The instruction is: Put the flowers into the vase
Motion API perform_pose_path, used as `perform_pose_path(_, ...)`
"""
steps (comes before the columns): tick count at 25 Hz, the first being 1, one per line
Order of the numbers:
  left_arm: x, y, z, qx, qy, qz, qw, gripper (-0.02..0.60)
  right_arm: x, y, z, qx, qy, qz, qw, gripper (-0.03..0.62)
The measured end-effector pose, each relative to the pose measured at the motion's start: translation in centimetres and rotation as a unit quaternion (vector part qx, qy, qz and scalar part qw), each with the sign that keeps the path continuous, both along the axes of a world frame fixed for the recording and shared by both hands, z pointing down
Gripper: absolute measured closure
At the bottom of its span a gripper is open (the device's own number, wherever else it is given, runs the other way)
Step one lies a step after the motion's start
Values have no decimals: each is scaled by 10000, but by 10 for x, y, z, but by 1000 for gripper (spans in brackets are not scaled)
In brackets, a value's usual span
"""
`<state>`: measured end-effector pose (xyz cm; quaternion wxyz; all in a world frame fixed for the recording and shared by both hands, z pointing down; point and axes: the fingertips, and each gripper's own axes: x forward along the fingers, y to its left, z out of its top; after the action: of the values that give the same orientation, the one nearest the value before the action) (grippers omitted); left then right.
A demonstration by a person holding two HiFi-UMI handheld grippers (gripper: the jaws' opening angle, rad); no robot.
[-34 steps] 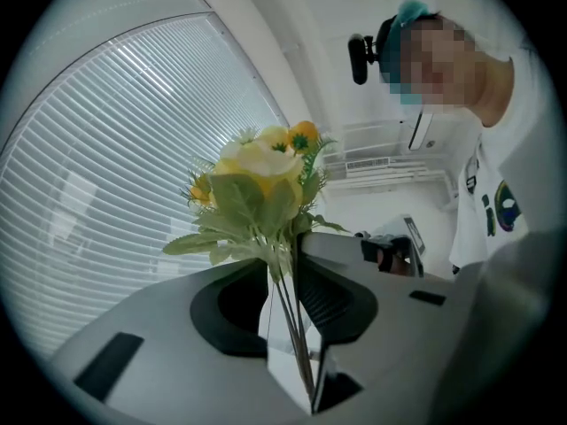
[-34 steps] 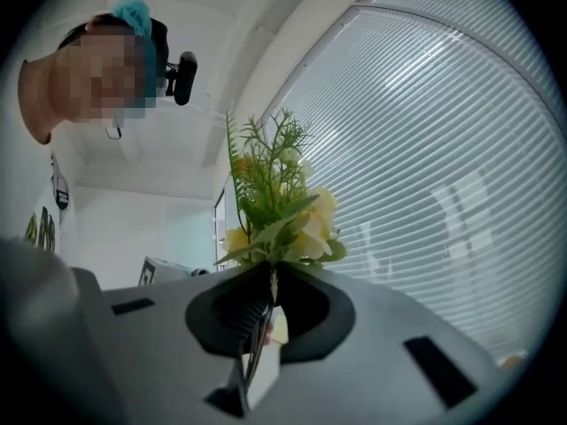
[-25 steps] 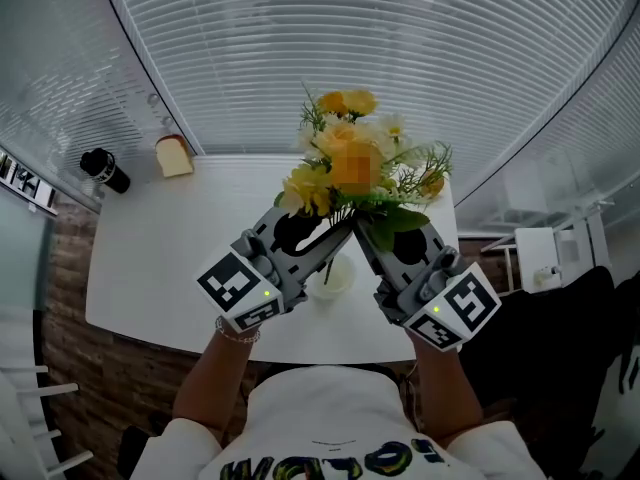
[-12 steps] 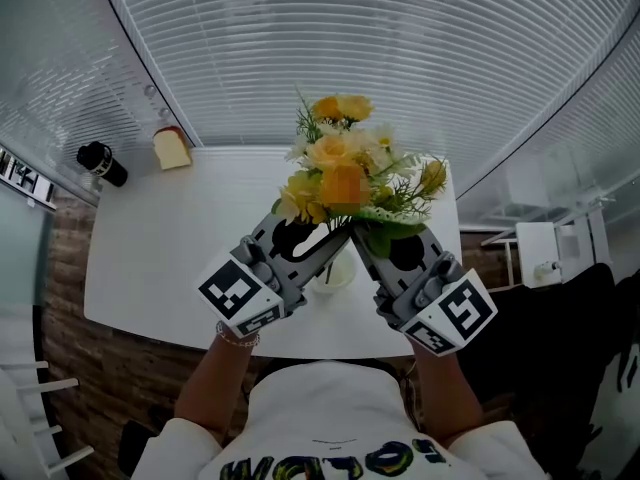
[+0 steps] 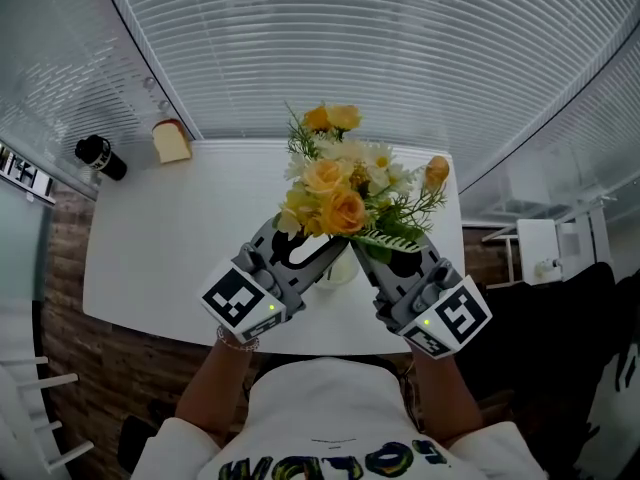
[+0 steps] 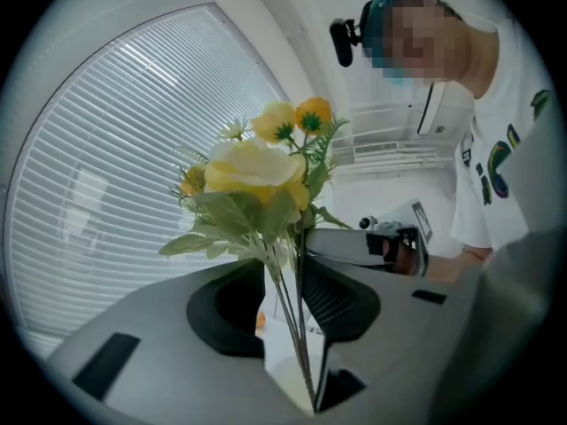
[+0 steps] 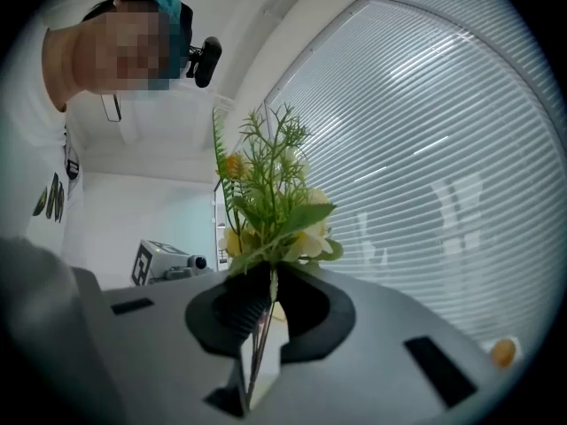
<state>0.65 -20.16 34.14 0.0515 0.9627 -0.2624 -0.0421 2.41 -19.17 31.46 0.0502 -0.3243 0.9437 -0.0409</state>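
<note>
Flowers (image 5: 345,183) are hanging directly above the vase (image 5: 340,268), stems not yet settled inside as far as we can judge, while we are opening the left gripper (image 5: 335,248) around them and pinching them narrowly in the right gripper (image 5: 368,246).

White table (image 5: 150,258) before wide slatted blinds (image 5: 400,48), brick-patterned floor (image 5: 110,368) below.

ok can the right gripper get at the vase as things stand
Probably not to grasp it: the right gripper is shut on the flower stems, so its jaws are taken. The vase sits close below the bouquet, and nothing else looks in the way.
</note>
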Motion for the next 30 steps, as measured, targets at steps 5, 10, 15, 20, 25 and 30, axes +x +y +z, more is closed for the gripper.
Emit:
perform_pose_path(5, -1, 5, 9, -31, -112, -34, 9999, 445, 1, 3, 9, -82, 16, -1, 10000, 557)
perform_pose_path(10, -11, 14, 19, -123, -179, -33, 9998, 440, -7, 9, 18, -194, 47, -2, 9998, 557)
perform_pose_path(15, -12, 19, 37, -213, -347, -51, 9992, 436, -7, 13, 36, -399, 50, 3, 9992, 557)
perform_pose_path(20, -11, 23, 51, -297, -499, -51, 9983, 428, -6, 16, 51, -553, 130, 37, 9984, 557)
perform_pose_path(25, -16, 41, 65, -353, -583, -60, 9977, 419, -8, 32, 65, -617, 204, 50, 9979, 557)
perform_pose_path(30, -13, 41, 73, -439, -652, -73, 9969, 414, -3, 31, 76, -740, 272, 79, 9969, 559)
